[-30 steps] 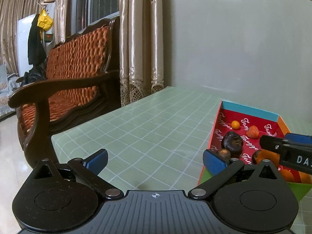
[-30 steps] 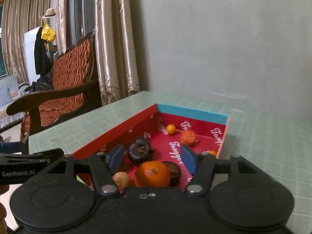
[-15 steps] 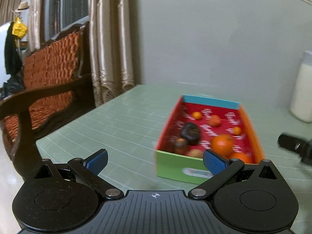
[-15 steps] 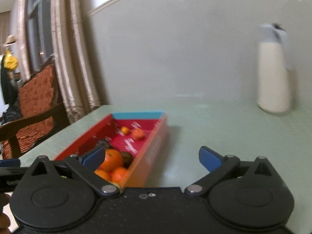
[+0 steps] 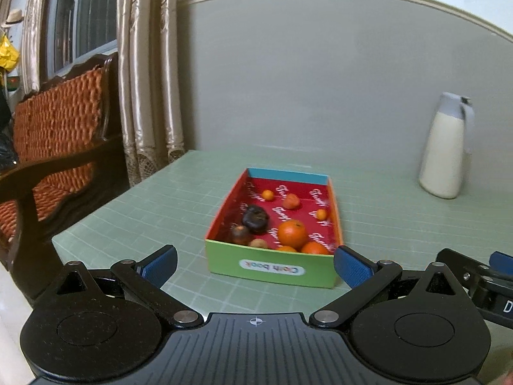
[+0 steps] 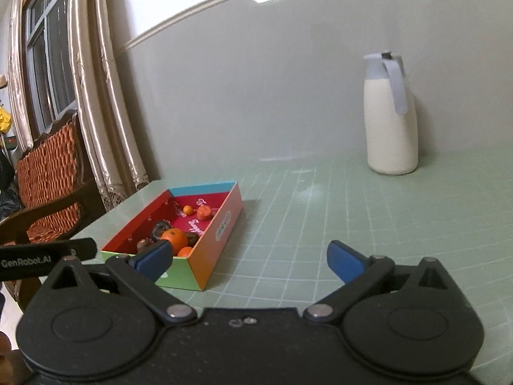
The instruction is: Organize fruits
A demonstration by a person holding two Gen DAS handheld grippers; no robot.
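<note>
While both tools hang over the desk (image 5: pixel 160 211):
Left gripper (image 5: pixel 255 264): jaws spread wide, holding nothing.
Right gripper (image 6: pixel 247 261): jaws wide apart, empty; its left pad overlaps the box's near corner.
Box (image 5: pixel 272 268): on the desk, ahead of both grippers.
Fruit: large orange (image 5: pixel 291 233), dark fruits (image 5: pixel 255 218), small orange ones, all inside; the nearest are half hidden by the green wall.
Thermos (image 6: pixel 389 115): far right, slightly blurred.

The left gripper (image 5: pixel 256 266) has a matte black body with two round discs, a ribbed middle plate with a small white crosshair mark, silver pivot screws and blue textured fingertips (image 5: pixel 159 264). The right gripper (image 6: pixel 248 261) looks the same, with blue fingertips (image 6: pixel 344 261). One black side carries white "GenRobot.AI" lettering.
</note>
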